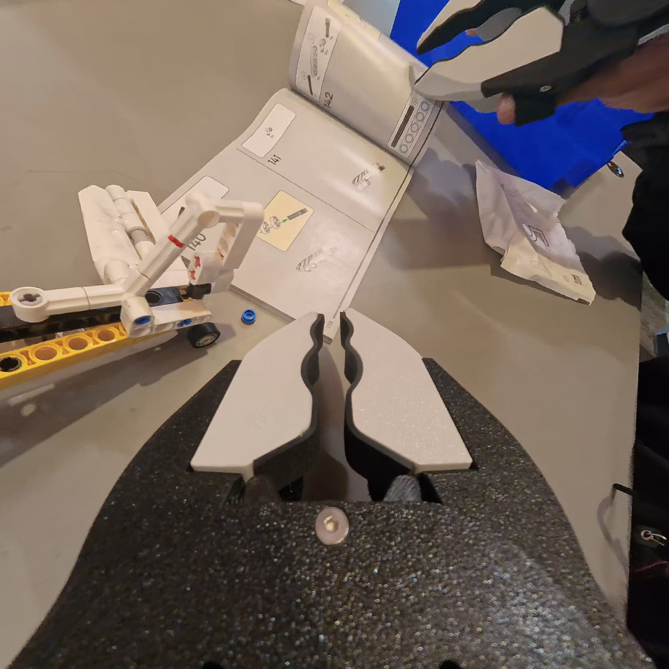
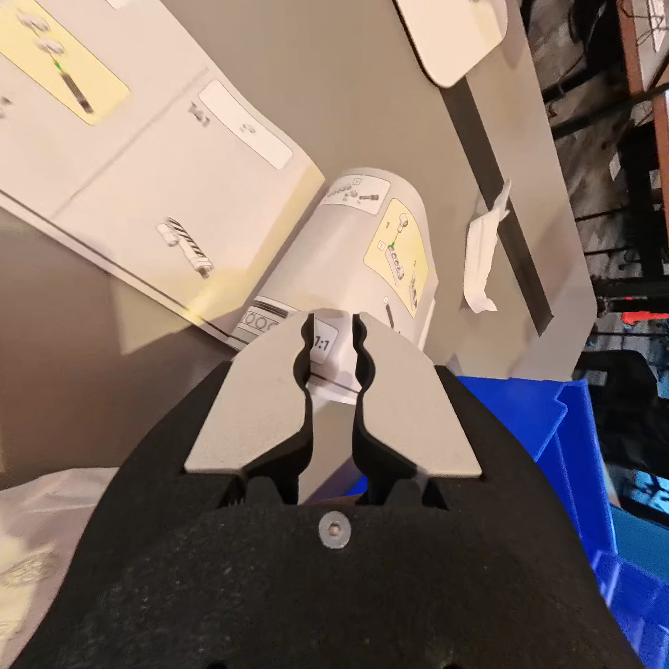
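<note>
My left gripper [image 1: 331,318] hovers low over the near corner of an open instruction booklet [image 1: 318,188]. Its jaws stand a little apart with nothing between them. A small blue round piece [image 1: 248,316] lies on the table just left of it. Beyond that stands a white, yellow and black brick model [image 1: 144,260] with a small black wheel. My right gripper [image 2: 331,318] is open and empty. It is just in front of the booklet's curled-up page [image 2: 347,246], not touching it. The right gripper also shows in the left wrist view [image 1: 416,63], jaws apart beside that page [image 1: 362,72].
A blue bin [image 1: 543,144] stands behind the booklet and shows in the right wrist view [image 2: 535,416] too. A crumpled white paper bag [image 1: 532,235] lies to the right. A torn white paper strip [image 2: 479,253] lies near the grey table's far edge [image 2: 564,253]. The tips of one gripper are about 20 cm away from the tips of the other. From my left tips it is roughly 4 cm to the small blue round piece [image 1: 248,316]; from my right, 20 cm.
</note>
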`<state>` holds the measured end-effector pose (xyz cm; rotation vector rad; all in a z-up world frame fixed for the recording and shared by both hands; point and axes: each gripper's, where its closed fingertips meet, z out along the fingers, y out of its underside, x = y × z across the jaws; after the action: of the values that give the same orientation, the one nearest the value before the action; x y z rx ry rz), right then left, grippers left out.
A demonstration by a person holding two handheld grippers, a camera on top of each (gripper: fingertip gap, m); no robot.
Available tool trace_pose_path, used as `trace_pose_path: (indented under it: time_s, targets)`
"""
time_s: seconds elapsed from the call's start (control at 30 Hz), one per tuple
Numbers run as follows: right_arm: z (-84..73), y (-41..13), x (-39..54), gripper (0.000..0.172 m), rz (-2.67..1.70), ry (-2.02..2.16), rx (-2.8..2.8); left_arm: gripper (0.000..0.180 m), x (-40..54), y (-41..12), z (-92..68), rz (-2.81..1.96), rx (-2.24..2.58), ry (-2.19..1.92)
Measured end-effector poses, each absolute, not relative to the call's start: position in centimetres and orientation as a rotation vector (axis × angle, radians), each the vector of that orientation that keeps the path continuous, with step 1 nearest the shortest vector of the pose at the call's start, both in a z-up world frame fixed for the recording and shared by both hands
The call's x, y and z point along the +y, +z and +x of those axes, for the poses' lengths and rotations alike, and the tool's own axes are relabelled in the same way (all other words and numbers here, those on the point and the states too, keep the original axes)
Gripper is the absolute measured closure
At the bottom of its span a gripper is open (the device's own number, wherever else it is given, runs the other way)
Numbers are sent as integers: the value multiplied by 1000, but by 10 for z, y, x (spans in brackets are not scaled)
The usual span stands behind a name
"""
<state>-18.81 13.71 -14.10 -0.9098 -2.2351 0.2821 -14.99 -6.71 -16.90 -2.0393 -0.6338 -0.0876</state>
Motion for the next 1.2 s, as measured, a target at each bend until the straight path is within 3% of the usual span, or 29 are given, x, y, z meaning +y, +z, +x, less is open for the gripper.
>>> trace_pose_path:
  time_s: [0.17, 0.37, 0.5, 0.93, 1.1, 1.2]
  targets:
    - [-187, -124, 94, 151, -654, 440, -2249, 171, -67, -169, -150, -2037, -636, -94]
    - [-162, -158, 9, 145, -203, 632, -2483, 171, -68, -169, -150, -2041, -636, -103]
    - [-155, -181, -18, 139, -134, 726, -2584, 171, -70, -176, -147, -2105, -617, -101]
    - [-164, -177, -17, 150, -281, 847, -2597, 170, -71, -183, -147, -2154, -618, -68]
    - [-188, -148, -23, 140, -414, 913, -2640, 170, -71, -182, -148, -2143, -622, -80]
    - [-220, -153, -29, 123, -543, 915, -2704, 170, -71, -180, -147, -2135, -618, -83]
